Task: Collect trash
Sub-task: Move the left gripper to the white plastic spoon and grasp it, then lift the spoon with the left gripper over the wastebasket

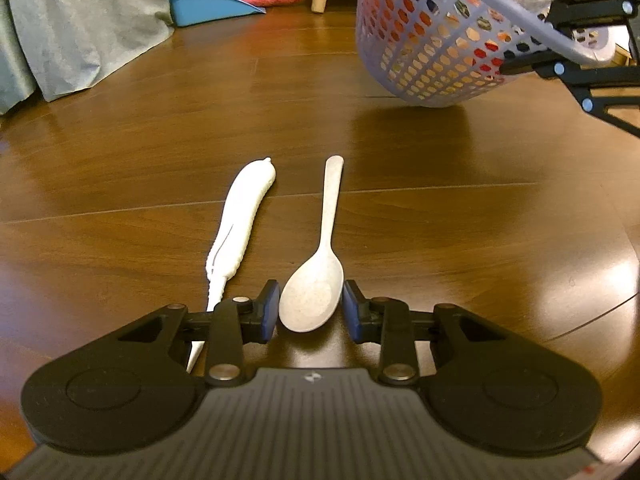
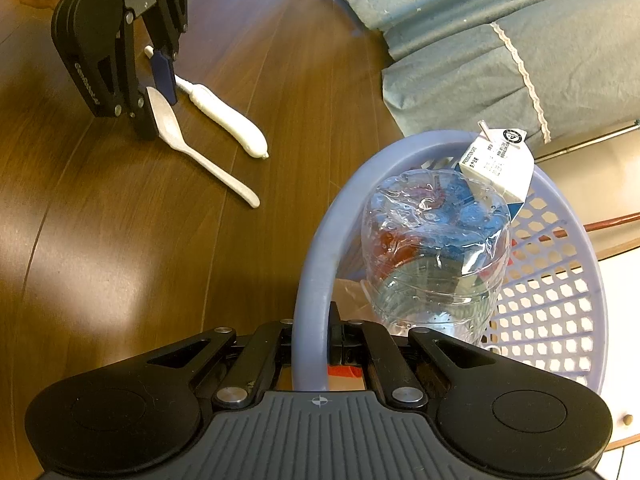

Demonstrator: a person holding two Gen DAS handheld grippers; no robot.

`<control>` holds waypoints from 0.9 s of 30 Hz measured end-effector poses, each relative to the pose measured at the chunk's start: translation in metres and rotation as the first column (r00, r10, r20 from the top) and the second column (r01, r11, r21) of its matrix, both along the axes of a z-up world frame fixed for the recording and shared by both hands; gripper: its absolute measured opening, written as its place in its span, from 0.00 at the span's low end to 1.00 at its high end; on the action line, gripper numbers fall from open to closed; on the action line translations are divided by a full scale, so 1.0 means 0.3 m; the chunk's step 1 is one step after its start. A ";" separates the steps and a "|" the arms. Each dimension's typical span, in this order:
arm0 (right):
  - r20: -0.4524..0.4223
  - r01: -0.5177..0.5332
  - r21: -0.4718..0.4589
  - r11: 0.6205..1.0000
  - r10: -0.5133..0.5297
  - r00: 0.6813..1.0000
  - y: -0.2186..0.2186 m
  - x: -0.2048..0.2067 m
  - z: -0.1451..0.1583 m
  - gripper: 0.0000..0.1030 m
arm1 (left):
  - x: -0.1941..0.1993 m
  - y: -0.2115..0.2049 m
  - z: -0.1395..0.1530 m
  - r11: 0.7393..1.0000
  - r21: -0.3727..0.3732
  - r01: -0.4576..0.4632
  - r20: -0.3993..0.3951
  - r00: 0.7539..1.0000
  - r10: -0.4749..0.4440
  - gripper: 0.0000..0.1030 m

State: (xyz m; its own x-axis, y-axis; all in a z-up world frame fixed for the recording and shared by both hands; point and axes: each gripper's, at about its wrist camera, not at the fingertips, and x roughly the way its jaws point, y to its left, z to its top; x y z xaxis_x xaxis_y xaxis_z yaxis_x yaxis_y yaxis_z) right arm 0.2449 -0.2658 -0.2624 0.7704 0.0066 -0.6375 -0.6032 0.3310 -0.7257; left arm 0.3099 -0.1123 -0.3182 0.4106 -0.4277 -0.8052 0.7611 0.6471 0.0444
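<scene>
Low in the left wrist frame, the left gripper (image 1: 310,310) stands with jaws apart around the bowl of a pale spoon (image 1: 322,264) — its long axis runs up the frame, handle pointing away. At upper right, the right gripper (image 2: 311,346) is clamped on the rim of a lavender basket (image 1: 424,36) — holding a clear plastic bottle (image 2: 436,252) and a carton (image 2: 500,160).

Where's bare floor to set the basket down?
Open floor between the spoon handle tip and the basket held by the right gripper. More beyond the white knife, towards the dustpan. Crowded where the left gripper straddles the spoon bowl.
</scene>
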 end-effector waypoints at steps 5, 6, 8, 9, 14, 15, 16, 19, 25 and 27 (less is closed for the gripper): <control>0.000 0.001 0.001 1.000 -0.001 1.000 0.000 -0.003 0.000 0.00 | -0.005 0.016 0.024 1.000 -0.009 -0.016 -0.014 1.000 0.016 0.27; -0.001 0.001 0.001 1.000 -0.001 1.000 0.000 -0.003 0.000 0.00 | -0.007 0.017 0.026 1.000 -0.008 -0.018 -0.014 1.000 0.018 0.27; -0.001 0.001 -0.001 1.000 -0.001 1.000 0.000 -0.004 -0.001 0.00 | -0.005 0.016 0.015 0.999 -0.005 -0.031 -0.033 0.999 0.031 0.27; -0.001 0.001 -0.001 1.000 -0.001 1.000 -0.001 -0.004 0.000 0.00 | -0.005 0.015 0.008 0.999 -0.006 -0.039 -0.047 0.998 0.038 0.27; 0.000 -0.001 -0.001 1.000 0.001 1.000 0.002 -0.003 0.000 0.00 | -0.021 0.012 -0.011 0.999 -0.010 -0.045 -0.049 0.998 0.045 0.27; 0.000 -0.001 0.000 1.000 0.001 1.000 0.003 -0.001 0.002 0.00 | -0.022 0.013 -0.013 0.999 -0.014 -0.049 -0.050 0.998 0.048 0.29; 0.000 0.000 0.000 1.000 0.000 1.000 0.003 -0.001 0.003 0.00 | -0.025 0.013 -0.015 0.998 -0.014 -0.054 -0.052 0.997 0.053 0.30; -0.001 0.001 0.001 1.000 -0.001 1.000 0.004 -0.001 0.004 0.00 | -0.028 0.013 -0.019 0.998 -0.015 -0.065 -0.048 0.997 0.065 0.37; -0.001 0.002 0.003 1.000 -0.002 1.000 0.008 -0.002 0.003 0.00 | -0.028 0.005 -0.020 0.998 -0.020 -0.060 -0.052 0.997 0.059 0.37; -0.001 0.004 0.003 1.000 -0.004 1.000 0.010 -0.004 0.002 0.00 | -0.029 0.001 -0.018 0.998 -0.019 -0.060 -0.048 0.997 0.059 0.36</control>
State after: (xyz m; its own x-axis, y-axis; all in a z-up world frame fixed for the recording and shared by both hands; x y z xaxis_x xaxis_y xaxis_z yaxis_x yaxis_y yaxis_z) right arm 0.2438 -0.2628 -0.2619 0.7696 0.0058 -0.6385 -0.6030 0.3354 -0.7238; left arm 0.3013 -0.1119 -0.3235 0.3978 -0.4203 -0.8155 0.7218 0.6920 -0.0045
